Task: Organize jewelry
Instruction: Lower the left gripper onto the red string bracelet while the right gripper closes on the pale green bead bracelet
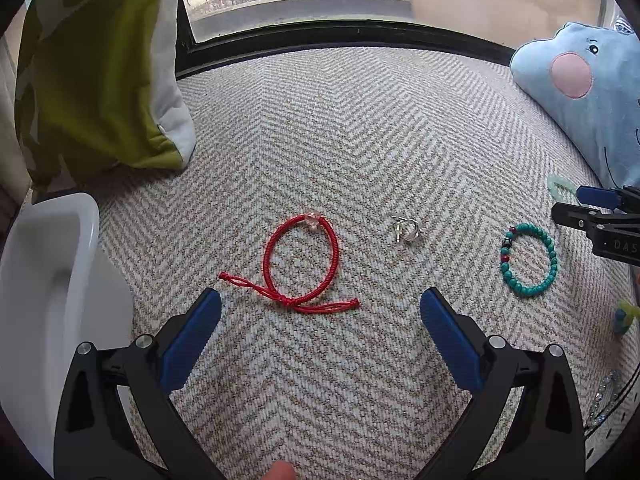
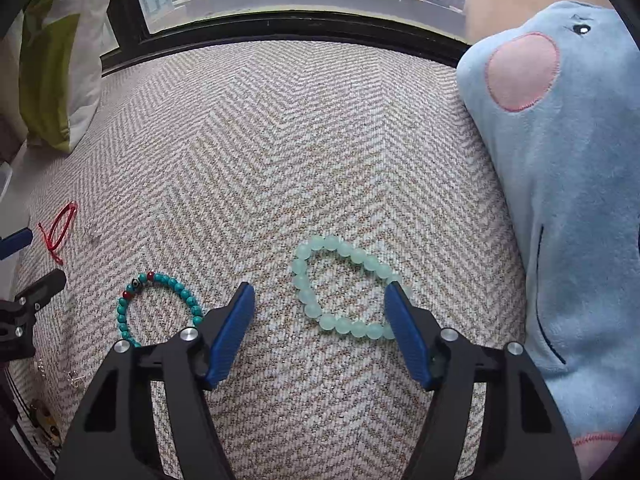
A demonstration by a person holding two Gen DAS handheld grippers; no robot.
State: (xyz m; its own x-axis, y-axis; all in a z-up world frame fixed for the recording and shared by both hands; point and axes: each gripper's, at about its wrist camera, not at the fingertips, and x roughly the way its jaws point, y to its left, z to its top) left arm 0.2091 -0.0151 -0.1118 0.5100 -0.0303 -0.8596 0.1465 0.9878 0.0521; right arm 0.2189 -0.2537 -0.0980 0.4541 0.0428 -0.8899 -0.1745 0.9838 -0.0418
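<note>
Left gripper (image 1: 320,308): blue pads wide apart, holding nothing, just in front of red braided cord bracelet (image 1: 302,258).
Right gripper (image 2: 320,306): wide apart too, empty; right pad covering part of pale green frosted bead bracelet (image 2: 340,286).
Turquoise bead bracelet (image 2: 160,306): flat on herringbone woven cushion (image 2: 320,140), partly behind left finger.
Small silver ring (image 1: 406,230): between red and turquoise bracelets; shape hard to make out.
White plastic tray (image 1: 48,280): cut off at left edge.
Blue plush toy (image 2: 560,200): only partly visible.
</note>
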